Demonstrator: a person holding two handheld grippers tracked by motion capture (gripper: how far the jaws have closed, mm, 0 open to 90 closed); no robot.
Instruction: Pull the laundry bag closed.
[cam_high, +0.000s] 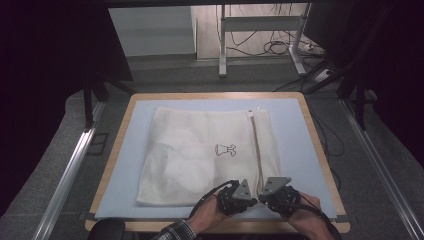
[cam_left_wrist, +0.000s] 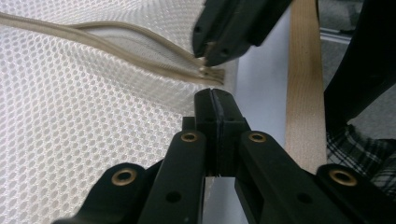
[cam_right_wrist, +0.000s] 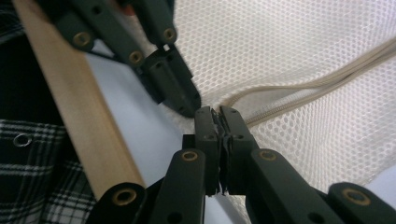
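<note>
A white mesh laundry bag (cam_high: 200, 150) lies flat on the blue mat (cam_high: 295, 140), with a small black figure printed on it. Its beige zipper (cam_high: 256, 150) runs along the bag's right side toward the front edge. Both grippers meet at the zipper's near end. My right gripper (cam_right_wrist: 216, 112) is shut on the zipper's end (cam_left_wrist: 208, 72), and a bit of it shows between the jaws. My left gripper (cam_left_wrist: 215, 95) is shut right beside it at the bag's corner edge (cam_right_wrist: 205, 105), apparently pinching the mesh. In the high view, the left gripper (cam_high: 252, 201) and right gripper (cam_high: 261, 199) almost touch.
The wooden table rim (cam_high: 320, 150) frames the mat, and its front strip (cam_left_wrist: 303, 84) runs close behind the grippers. A plaid sleeve (cam_high: 172, 232) comes in at the bottom. Beyond the table stand desk legs (cam_high: 222, 45) with cables on the floor (cam_high: 275, 47).
</note>
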